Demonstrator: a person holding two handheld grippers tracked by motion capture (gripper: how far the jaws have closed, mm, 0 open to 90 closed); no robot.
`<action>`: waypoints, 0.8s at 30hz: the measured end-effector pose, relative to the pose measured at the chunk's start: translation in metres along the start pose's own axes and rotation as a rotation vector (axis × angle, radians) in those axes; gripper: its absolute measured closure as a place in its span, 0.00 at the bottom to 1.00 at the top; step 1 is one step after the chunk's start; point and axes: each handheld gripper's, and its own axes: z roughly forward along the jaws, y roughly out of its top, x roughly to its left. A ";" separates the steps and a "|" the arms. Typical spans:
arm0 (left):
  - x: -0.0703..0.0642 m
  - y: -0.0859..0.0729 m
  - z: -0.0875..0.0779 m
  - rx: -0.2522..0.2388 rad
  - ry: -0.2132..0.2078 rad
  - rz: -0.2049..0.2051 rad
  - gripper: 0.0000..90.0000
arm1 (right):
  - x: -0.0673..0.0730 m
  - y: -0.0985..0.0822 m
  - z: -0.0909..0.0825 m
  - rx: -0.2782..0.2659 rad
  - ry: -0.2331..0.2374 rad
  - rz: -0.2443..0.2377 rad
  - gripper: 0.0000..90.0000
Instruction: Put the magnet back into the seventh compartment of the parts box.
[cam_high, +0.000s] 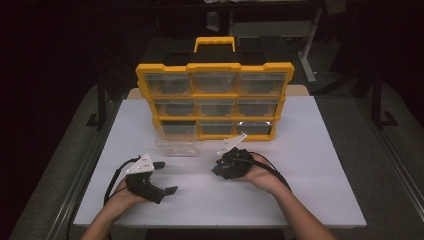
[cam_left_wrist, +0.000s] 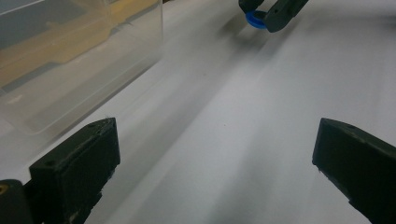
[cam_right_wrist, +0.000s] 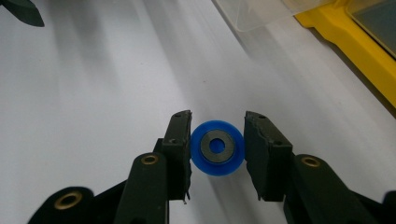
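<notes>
**Blue wheel pinched, drawer waiting**

Fingers (cam_right_wrist: 180, 140) of right gripper (cam_right_wrist: 217, 140) are clamped on a small blue wheel (cam_right_wrist: 217, 148) w/ grey metal hub, held just above the white table (cam_high: 310, 165), in front of the yellow organizer (cam_high: 215, 67). Left gripper (cam_high: 165, 177) is held wide, w/ nothing between its jaws, near the clear drawer (cam_high: 176, 146) pulled out onto the table. Step is judged as carrying the wheel to that drawer: grip should be kept firm, wheel brought over the drawer opening, released low so it isn't bounced out. Wheel's flat face is turned toward the right gripper's camera; its axle axis is pointed along the jaws; no long axis, since it's round.
</notes>
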 end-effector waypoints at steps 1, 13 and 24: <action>0.000 0.000 0.000 0.003 -0.002 0.000 0.01 | 0.000 0.001 0.000 0.001 -0.005 0.001 0.68; -0.001 0.000 -0.001 -0.005 0.000 -0.004 0.01 | -0.006 0.012 -0.008 -0.012 -0.017 0.005 0.68; -0.001 0.001 0.000 -0.017 0.006 0.004 0.01 | -0.011 0.021 -0.014 -0.033 -0.014 0.012 0.68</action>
